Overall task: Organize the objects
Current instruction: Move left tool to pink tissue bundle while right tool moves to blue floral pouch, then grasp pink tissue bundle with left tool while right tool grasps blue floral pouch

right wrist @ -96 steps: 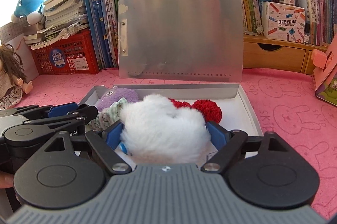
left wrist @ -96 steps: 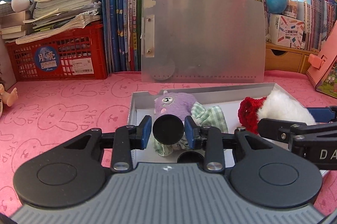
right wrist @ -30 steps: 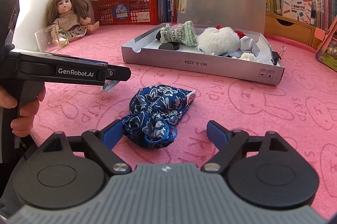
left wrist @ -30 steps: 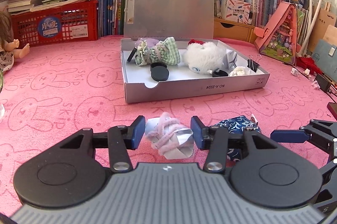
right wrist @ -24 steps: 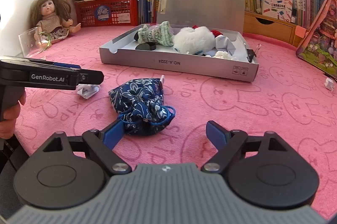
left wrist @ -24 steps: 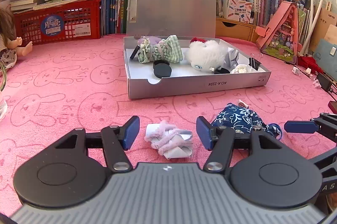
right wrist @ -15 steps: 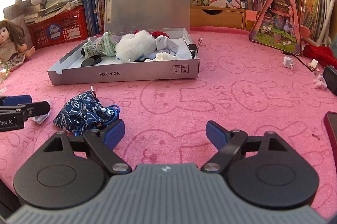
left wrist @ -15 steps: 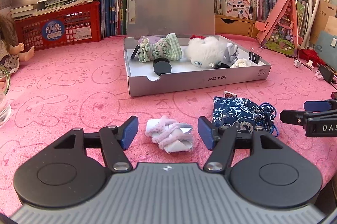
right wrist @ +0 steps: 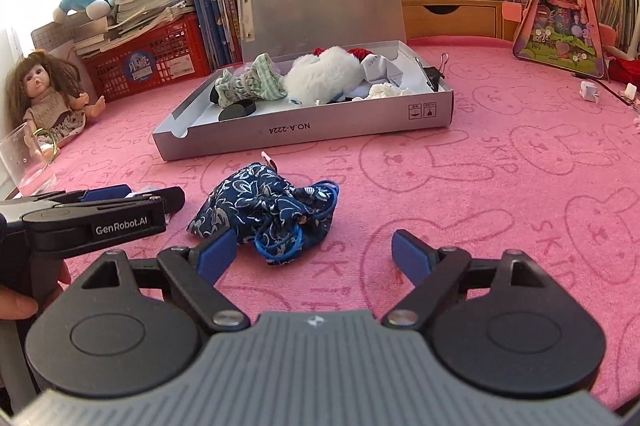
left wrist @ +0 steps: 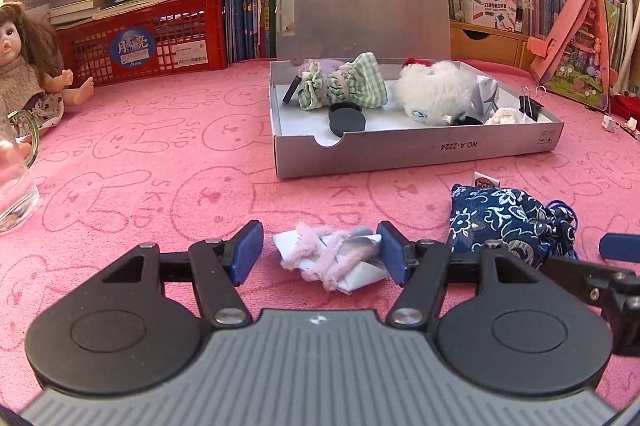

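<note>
On the pink counter (left wrist: 140,162), left wrist view: left tool (left wrist: 322,252) having just been opening, now bracketing the crumpled paper-and-pink-yarn bundle (left wrist: 334,256), gripping nothing. Bundle lying crosswise, right pad close, left pad apart. Grey box (left wrist: 420,150) sitting beyond, holding checked cloth, black discs, white plush, binder clip.

Right wrist view: right tool (right wrist: 308,254) gaping wide, empty, blue floral pouch (right wrist: 268,212) lying just ahead, left of centre, nearest this hand. Box (right wrist: 304,132) further on, lid standing up.
</note>
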Demonstrator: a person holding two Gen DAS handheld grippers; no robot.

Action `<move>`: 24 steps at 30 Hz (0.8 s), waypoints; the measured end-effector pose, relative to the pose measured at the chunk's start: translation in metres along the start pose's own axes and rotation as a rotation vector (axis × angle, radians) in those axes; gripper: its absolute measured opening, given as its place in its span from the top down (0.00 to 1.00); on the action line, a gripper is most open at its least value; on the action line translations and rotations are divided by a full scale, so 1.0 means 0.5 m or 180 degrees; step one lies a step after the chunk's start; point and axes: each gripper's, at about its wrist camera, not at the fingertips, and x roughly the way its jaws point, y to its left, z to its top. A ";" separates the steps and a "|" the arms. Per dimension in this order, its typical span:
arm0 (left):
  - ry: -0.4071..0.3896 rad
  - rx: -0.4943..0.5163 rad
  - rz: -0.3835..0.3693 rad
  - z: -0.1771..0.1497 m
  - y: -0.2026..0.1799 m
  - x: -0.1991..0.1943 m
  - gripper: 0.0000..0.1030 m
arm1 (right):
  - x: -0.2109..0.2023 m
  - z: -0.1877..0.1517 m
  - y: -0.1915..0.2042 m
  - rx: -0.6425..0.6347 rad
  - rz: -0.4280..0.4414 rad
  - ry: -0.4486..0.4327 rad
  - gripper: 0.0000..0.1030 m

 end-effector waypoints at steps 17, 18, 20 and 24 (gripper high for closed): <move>-0.0020 0.0045 -0.0368 -0.020 0.059 -0.060 0.31 | 0.050 0.031 0.057 0.0179 -0.0119 -0.0020 0.07; -0.0001 0.0022 -0.0380 -0.020 0.063 -0.060 0.31 | 0.052 0.030 0.057 0.0174 -0.0114 -0.0001 0.07; 0.0013 -0.0032 -0.0407 -0.023 0.070 -0.065 0.30 | 0.053 0.027 0.060 0.0078 -0.0131 0.0012 0.07; -0.0005 -0.0036 -0.0396 -0.032 0.078 -0.089 0.30 | 0.043 0.021 0.054 -0.0097 -0.0100 0.0064 0.07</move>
